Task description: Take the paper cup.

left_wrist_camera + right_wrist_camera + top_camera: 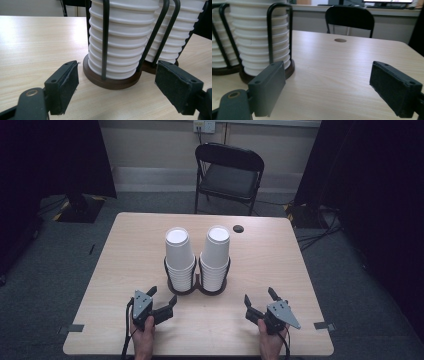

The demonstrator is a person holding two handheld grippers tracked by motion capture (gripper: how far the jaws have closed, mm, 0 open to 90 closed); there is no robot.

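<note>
Two tall stacks of white paper cups stand side by side in a black wire holder with round brown bases (196,289) at the table's middle. The left stack (179,256) fills the upper part of the left gripper view (117,47); the right stack (216,255) appears at the left of the right gripper view (259,42). My left gripper (162,297) rests near the front edge, open, just short of the left stack's base (110,81). My right gripper (259,298) is open too, in front and to the right of the holder, with bare table between its jaws.
The light wood table (270,265) has a round cable hole (238,228) near its far edge. A black folding chair (229,175) stands behind the table. Dark curtains hang at both sides, and cables lie on the grey floor at the right.
</note>
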